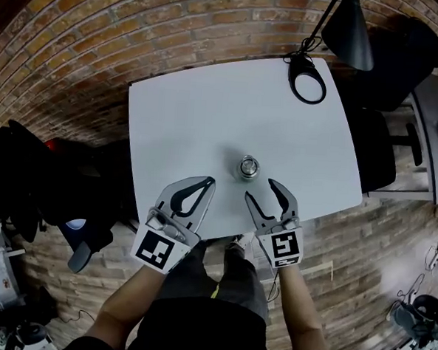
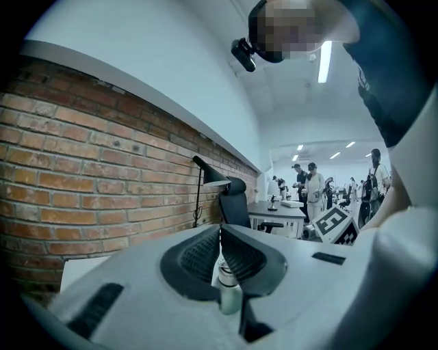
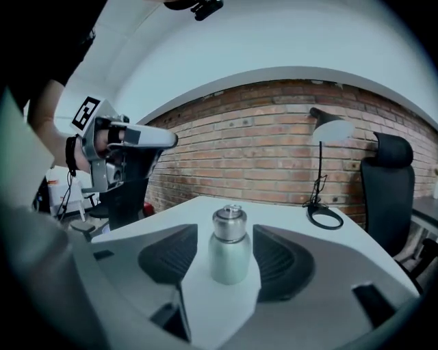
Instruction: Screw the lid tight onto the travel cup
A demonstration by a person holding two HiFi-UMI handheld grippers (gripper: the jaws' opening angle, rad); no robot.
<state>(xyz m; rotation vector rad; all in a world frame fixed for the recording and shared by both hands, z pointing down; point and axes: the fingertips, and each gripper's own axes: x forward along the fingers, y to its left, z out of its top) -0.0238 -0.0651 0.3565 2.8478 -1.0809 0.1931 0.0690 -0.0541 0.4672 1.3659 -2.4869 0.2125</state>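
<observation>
A white table lies under both grippers, its top bare apart from three things. A brick wall runs along its far edge, ahead of the jaws. At the corner far ahead of the right gripper and off to its right stands a black desk lamp with a ring-shaped base. A black office chair stands beyond that. Past the left gripper, the room opens onto desks where people stand under ceiling lights.

The only container is the metal travel cup. It stands upright on the table just ahead of the right gripper, in line with the gap between its jaws. Those jaws stand apart, with neither pad touching the cup. The lid sits on top of the cup, so the inside is hidden, and how tight it is cannot be told. The left gripper's jaws are closed together on nothing, and the cup stands ahead of it, to its right
</observation>
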